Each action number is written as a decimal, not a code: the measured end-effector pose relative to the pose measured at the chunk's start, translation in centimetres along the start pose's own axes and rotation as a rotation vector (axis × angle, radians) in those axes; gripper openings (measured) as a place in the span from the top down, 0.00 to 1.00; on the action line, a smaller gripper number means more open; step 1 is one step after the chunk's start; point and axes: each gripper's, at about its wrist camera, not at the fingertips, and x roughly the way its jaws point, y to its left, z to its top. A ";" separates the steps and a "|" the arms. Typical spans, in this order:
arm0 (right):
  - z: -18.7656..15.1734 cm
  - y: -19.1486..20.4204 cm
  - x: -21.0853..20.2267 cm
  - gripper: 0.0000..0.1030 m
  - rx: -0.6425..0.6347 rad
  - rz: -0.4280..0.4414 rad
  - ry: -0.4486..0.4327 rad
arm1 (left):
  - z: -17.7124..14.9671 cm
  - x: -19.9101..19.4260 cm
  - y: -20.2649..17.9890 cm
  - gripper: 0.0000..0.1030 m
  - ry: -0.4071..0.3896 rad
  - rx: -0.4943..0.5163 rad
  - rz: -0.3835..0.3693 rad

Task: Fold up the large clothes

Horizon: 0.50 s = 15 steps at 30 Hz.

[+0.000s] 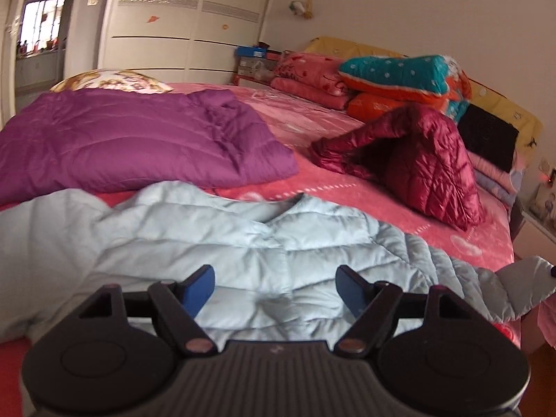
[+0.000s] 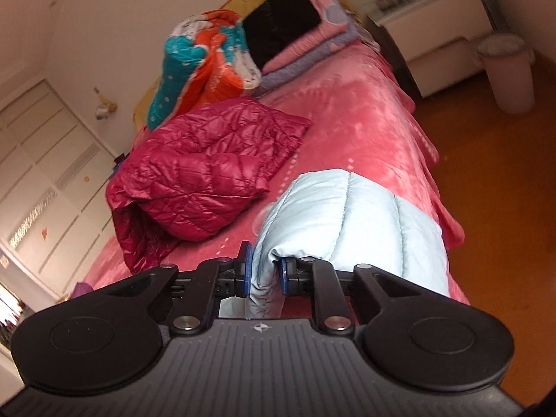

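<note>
A light blue puffer jacket (image 1: 222, 243) lies spread on the pink bed, collar away from me. My left gripper (image 1: 274, 288) is open just above the jacket's body, holding nothing. My right gripper (image 2: 266, 271) is shut on a sleeve or edge of the same light blue jacket (image 2: 347, 219), which bulges forward between the blue pads near the bed's right edge. In the left wrist view that lifted part (image 1: 521, 278) shows at the far right.
A purple down jacket (image 1: 121, 142) lies at the left of the bed (image 1: 365, 187). A dark red quilted jacket (image 1: 424, 160) (image 2: 208, 173) is heaped mid-bed. Folded quilts (image 1: 399, 73) and pillows sit at the headboard. A wardrobe (image 1: 180, 17), a nightstand and a white bin (image 2: 510, 73) stand around.
</note>
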 end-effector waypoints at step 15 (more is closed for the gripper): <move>-0.1 15.6 2.5 0.85 -0.448 0.071 -0.057 | 0.8 -2.6 11.3 0.25 -0.149 -0.269 0.018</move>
